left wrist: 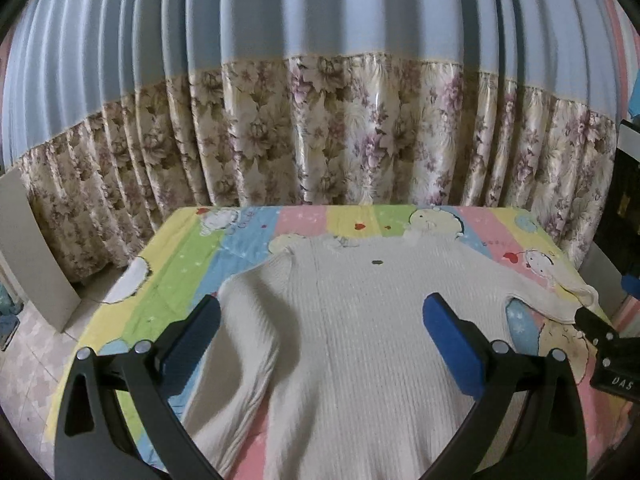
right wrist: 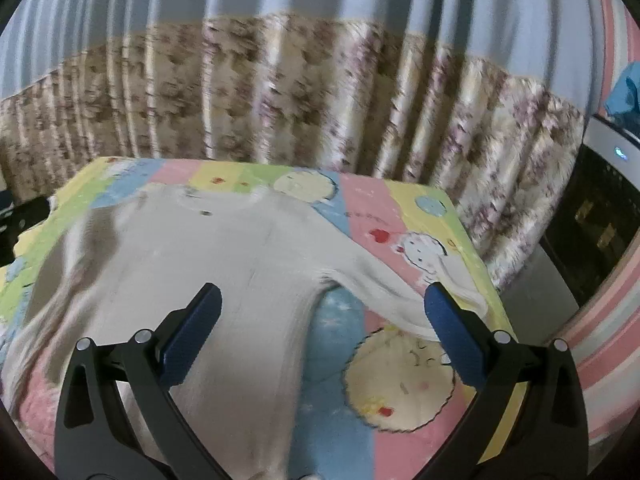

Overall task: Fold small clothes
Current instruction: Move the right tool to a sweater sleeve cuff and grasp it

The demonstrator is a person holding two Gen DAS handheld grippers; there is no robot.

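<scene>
One cream ribbed-knit sweater (left wrist: 360, 320), spread flat, neck end farthest from both cameras, on table under striped cartoon-print cloth (left wrist: 192, 248). Near sleeve (left wrist: 236, 344) rumpled, running down toward lower left in left wrist view; opposite sleeve (right wrist: 404, 288) stretched out to cloth's right edge. Small dark tag (left wrist: 377, 263) just below neckline. Left gripper (left wrist: 322, 320): blue-padded jaws spread wide above sweater body, holding nothing. Right gripper (right wrist: 322, 312): jaws likewise wide apart, empty, over sweater's armpit; view motion-blurred. Blue-and-floral curtain (left wrist: 320, 120) behind table.
</scene>
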